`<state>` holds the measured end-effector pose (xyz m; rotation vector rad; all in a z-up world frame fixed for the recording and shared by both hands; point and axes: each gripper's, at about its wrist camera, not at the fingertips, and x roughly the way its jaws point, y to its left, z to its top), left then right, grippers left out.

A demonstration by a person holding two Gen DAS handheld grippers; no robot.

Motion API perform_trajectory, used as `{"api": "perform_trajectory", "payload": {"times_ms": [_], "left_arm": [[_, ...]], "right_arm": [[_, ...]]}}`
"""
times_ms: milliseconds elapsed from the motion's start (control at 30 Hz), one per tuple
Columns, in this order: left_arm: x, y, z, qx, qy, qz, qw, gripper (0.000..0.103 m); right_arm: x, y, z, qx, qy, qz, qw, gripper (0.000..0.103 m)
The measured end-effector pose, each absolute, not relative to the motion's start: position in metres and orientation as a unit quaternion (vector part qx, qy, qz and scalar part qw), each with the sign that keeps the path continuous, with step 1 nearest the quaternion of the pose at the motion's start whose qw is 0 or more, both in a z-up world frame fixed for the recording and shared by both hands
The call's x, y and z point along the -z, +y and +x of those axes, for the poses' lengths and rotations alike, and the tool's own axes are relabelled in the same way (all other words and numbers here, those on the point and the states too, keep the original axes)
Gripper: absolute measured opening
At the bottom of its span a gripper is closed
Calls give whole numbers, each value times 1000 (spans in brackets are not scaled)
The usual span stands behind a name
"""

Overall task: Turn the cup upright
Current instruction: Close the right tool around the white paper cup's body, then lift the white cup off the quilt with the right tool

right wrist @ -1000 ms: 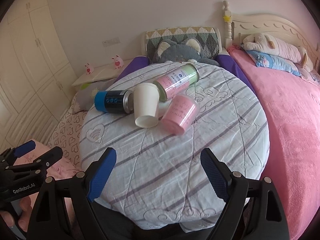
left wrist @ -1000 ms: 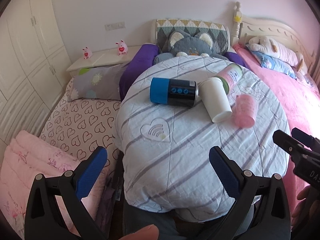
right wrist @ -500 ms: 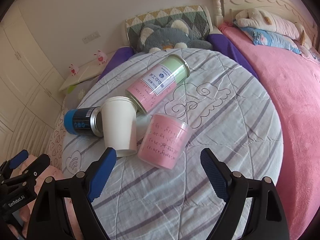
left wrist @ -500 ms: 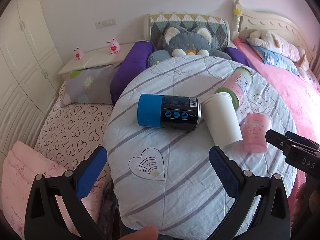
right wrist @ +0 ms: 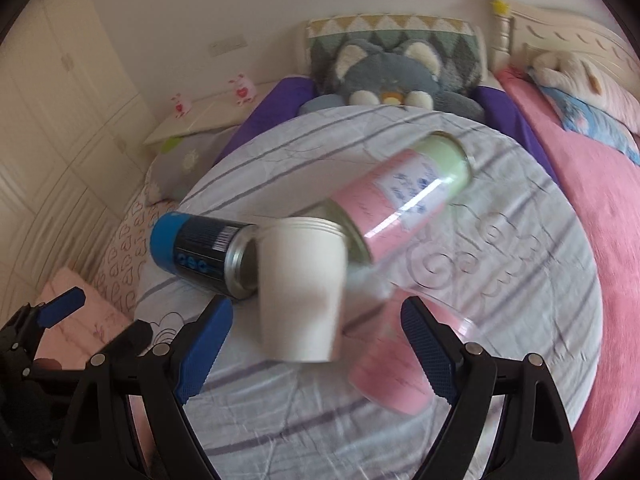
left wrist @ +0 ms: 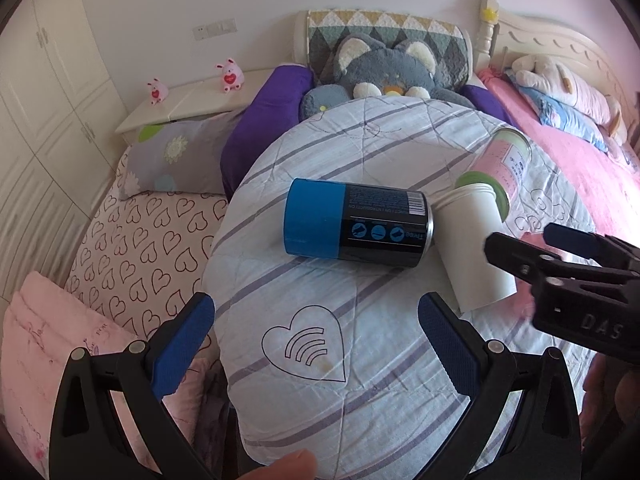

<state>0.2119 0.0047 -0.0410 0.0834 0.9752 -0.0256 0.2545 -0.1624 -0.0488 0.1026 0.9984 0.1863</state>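
Note:
A white paper cup (right wrist: 300,292) lies on its side on the round cloth-covered table (right wrist: 520,280), between my right gripper's open fingers; it also shows in the left wrist view (left wrist: 472,248). A pink translucent cup (right wrist: 396,368) lies on its side next to it, by the right finger. My right gripper (right wrist: 316,344) is open and empty, its fingers around the white cup's lower end; it shows in the left wrist view (left wrist: 532,248). My left gripper (left wrist: 316,340) is open and empty over the table's near edge (left wrist: 360,400).
A blue-and-black can (left wrist: 356,224) and a pink-and-green can (right wrist: 404,208) lie on their sides against the white cup. A grey plush cat (left wrist: 388,72) sits behind the table. Beds with pink bedding flank the table.
Both grippers moved forward toward the table. The right gripper closed in on the white and pink cups, and now reaches in front of them in the left view.

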Motion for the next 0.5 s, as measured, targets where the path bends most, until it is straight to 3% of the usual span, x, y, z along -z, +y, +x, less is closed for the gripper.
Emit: {"api": "perform_trajectory", "payload": {"times_ms": [333, 500], "left_arm": [[52, 16, 223, 8, 479, 28, 877, 103], [56, 14, 226, 11, 485, 28, 874, 103]], "right_arm": [[75, -145, 286, -92, 530, 5, 843, 86], [85, -141, 295, -90, 551, -15, 829, 69]]}}
